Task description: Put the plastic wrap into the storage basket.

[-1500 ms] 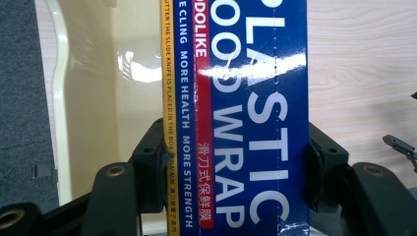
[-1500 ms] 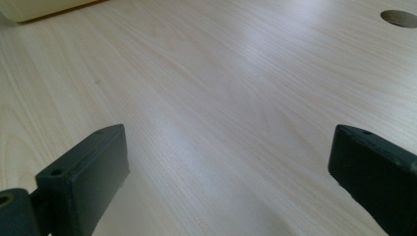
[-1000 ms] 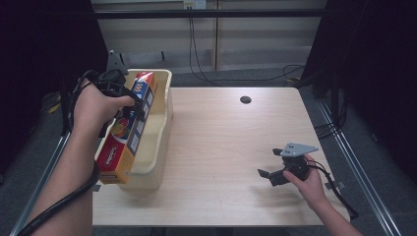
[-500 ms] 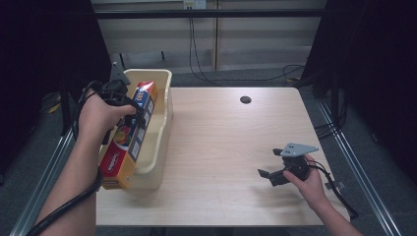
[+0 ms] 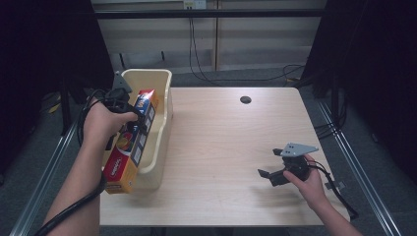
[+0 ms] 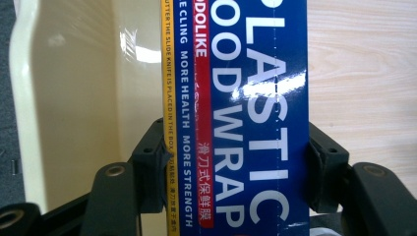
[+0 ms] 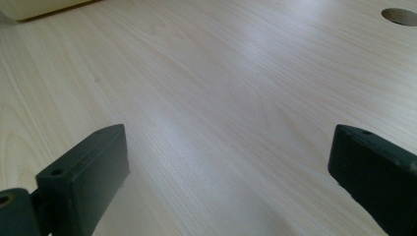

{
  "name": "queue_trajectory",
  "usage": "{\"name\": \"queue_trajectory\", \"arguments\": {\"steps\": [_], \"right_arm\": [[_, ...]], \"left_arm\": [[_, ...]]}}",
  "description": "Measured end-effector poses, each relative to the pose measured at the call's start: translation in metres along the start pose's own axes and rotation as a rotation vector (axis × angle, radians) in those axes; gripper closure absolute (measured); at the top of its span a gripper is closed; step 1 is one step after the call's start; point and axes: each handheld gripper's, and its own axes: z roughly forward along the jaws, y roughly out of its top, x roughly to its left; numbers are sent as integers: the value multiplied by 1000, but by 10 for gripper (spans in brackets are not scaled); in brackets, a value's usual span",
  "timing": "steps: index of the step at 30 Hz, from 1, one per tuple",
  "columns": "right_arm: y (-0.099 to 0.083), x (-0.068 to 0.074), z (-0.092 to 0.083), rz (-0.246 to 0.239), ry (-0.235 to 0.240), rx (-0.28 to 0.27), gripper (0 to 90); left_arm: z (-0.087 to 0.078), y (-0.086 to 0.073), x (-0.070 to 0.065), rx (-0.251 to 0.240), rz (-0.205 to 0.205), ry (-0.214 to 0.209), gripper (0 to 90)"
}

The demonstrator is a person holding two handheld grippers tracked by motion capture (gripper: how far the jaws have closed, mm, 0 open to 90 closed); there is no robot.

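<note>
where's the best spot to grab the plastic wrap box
Across its narrow width, partway along its length, as the left gripper does now: fingers on the two long side faces. The box is long and slim with flat parallel sides, lying lengthwise in the bin, so come from above.

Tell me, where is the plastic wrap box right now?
High view, left side: the box sits tilted in the cream bin, clamped by the left hand-held gripper.
</note>
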Motion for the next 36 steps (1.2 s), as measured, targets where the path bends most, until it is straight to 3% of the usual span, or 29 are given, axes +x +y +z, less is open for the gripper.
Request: {"name": "queue_trajectory", "arguments": {"steps": [11,36], "right_arm": [[0,0,0,-1,2,0,16],[-1,0,1,-6,0,4,16]], "left_arm": [[18,0,0,18,-15,6,403],[39,4,-4,55,-10,21,400]]}}
